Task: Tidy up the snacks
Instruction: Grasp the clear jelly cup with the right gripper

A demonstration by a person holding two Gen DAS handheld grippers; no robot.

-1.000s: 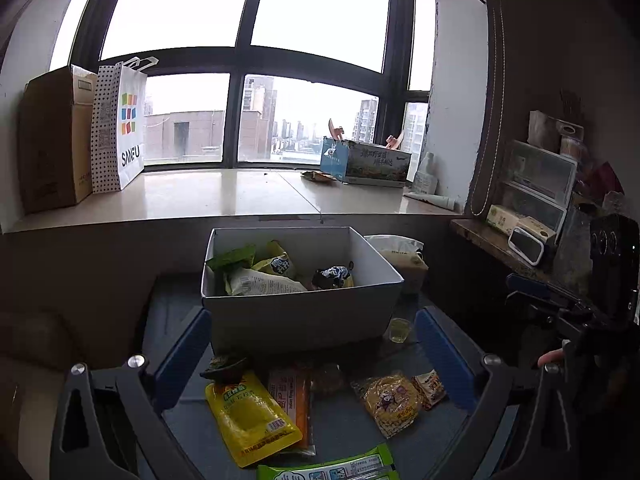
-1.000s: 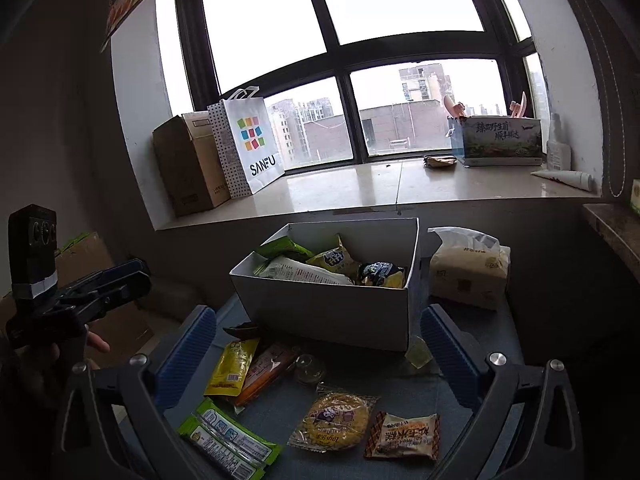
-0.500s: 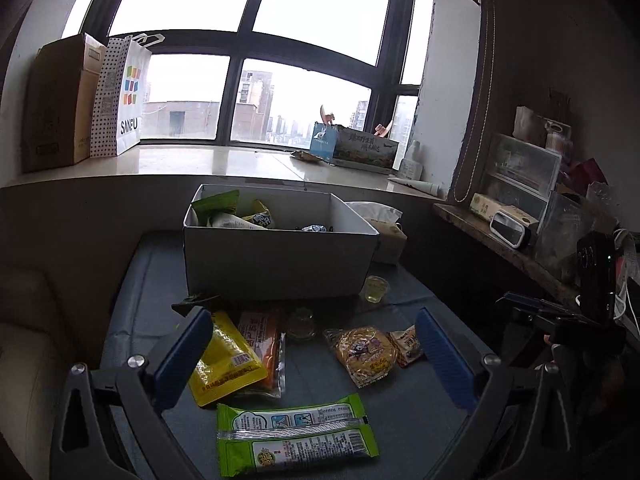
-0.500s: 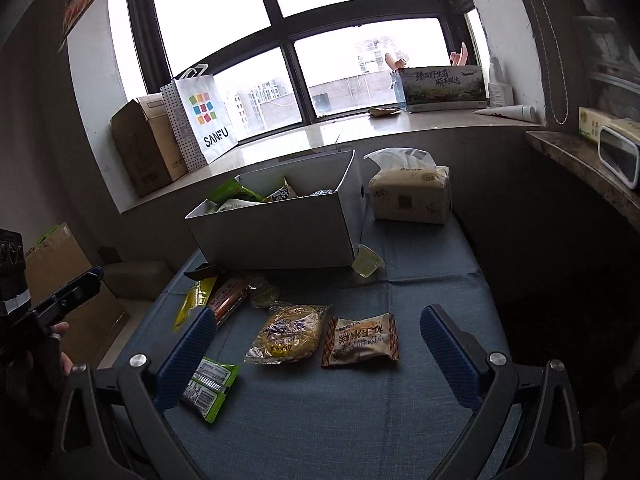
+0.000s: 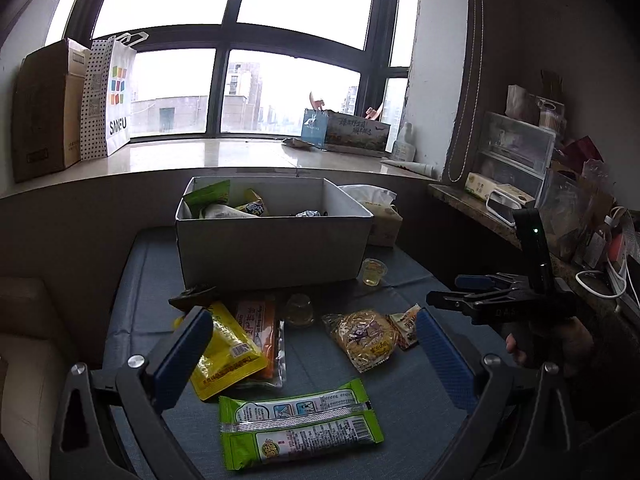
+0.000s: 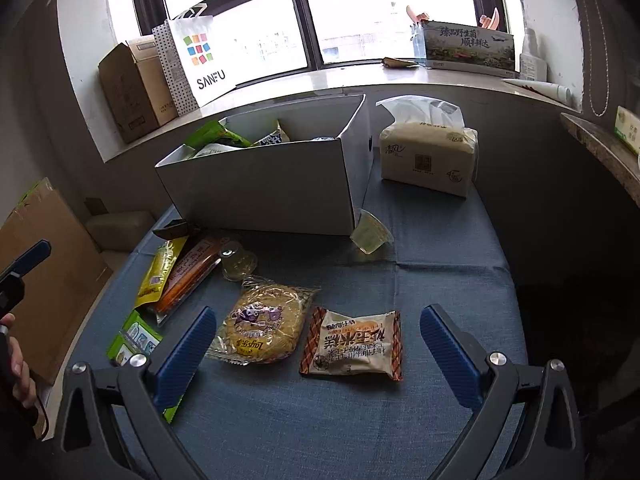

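Hovering right gripper (image 6: 312, 344), fingers spread empty, over orange rice-cracker packet (image 6: 354, 346); left gripper (image 5: 312, 356) likewise open. Advising low, centred pinch, then lifting into white box (image 6: 256, 192).

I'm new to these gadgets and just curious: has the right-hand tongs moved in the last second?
Yes. The right tongs pulled back from the white box and tipped downward; the box now sits farther and higher in its view, with more tablecloth showing.
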